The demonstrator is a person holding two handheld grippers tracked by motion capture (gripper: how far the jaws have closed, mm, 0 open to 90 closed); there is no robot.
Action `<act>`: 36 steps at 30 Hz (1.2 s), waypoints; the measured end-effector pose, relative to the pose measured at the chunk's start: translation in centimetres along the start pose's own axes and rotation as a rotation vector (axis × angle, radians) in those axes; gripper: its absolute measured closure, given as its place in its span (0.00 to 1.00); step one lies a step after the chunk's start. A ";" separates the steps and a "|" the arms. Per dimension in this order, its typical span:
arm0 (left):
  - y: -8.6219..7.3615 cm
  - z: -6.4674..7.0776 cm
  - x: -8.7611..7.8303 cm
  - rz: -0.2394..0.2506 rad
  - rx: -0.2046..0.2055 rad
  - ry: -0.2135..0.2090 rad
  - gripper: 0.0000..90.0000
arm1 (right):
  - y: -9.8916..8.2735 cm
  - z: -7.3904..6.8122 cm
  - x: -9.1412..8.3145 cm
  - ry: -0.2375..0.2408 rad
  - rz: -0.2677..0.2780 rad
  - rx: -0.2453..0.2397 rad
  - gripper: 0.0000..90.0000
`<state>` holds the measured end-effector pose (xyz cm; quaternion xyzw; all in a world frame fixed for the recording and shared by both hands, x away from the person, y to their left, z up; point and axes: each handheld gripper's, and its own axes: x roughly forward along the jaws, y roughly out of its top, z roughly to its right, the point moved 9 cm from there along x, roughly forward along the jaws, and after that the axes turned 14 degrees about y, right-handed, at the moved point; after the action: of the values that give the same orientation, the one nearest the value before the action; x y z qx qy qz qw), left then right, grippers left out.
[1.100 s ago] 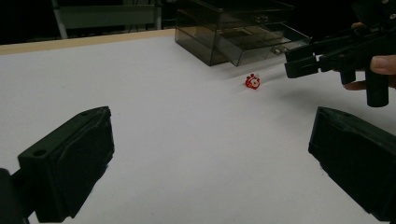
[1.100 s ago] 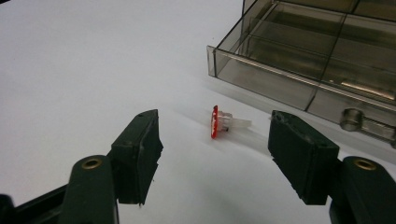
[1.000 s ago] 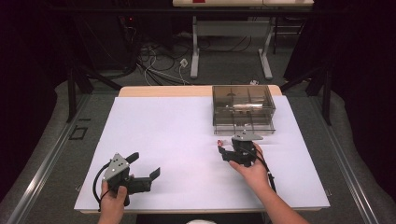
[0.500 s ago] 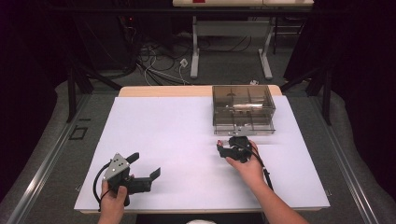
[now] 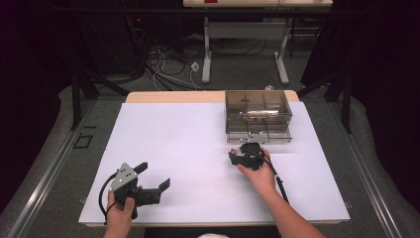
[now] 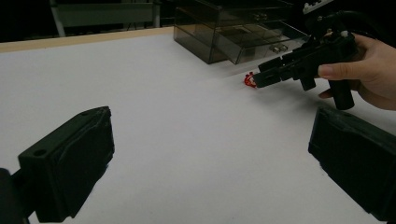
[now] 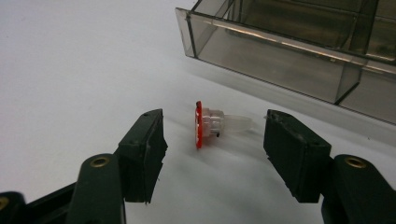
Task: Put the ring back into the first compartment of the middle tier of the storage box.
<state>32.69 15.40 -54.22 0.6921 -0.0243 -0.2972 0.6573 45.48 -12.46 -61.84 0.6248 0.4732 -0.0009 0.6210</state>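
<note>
The smoky drawer box (image 7: 299, 60) fills the upper right of the right gripper view. At centre, the red-capped plastic piece (image 7: 212, 123) lies sideways between the right gripper (image 7: 212, 149), whose unclenched jaws have just been closing, probably untouched. The left gripper (image 6: 205, 172) gapes empty, farther away.

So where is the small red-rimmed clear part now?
In the right gripper view, the part lies on the white table between the right gripper's open jaws, near the drawer box.

- The drawer box (image 5: 258, 115) stands on the bench (image 5: 188, 144) at its far right.
- The small capped piece (image 7: 212, 123) lies on the bench just before the box.
- The right tongs (image 7: 212, 149) flank that piece, apart from it.
- The left tongs (image 5: 154, 177) sit near the front left, well apart.
</note>
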 end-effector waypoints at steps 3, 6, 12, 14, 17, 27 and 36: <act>0.0 0.0 0.0 -0.002 0.002 0.000 0.00 | 0.0 0.3 0.2 -0.002 0.000 0.003 0.43; 0.0 0.0 0.0 -0.002 0.002 0.000 0.00 | -0.1 0.5 0.5 0.002 0.003 0.020 0.43; -0.1 0.0 0.1 -0.004 0.001 0.000 0.00 | -0.1 0.7 0.7 -0.005 0.013 0.031 0.44; -0.1 0.1 0.1 -0.004 0.000 -0.002 0.00 | 0.0 0.8 0.9 -0.006 0.021 0.030 0.45; -0.1 0.1 0.1 -0.003 -0.001 -0.002 0.00 | 0.0 0.7 0.9 -0.006 0.023 0.029 0.46; -0.1 0.0 0.1 -0.007 -0.001 -0.004 0.00 | 0.1 0.7 1.0 -0.013 0.023 0.022 0.52; -0.2 0.0 0.1 -0.012 -0.002 -0.003 0.00 | 0.1 0.7 1.0 -0.019 0.019 0.006 0.57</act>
<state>32.72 15.36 -54.44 0.6910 -0.0207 -0.3024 0.6562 46.50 -12.34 -62.54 0.6310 0.4616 -0.0023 0.6235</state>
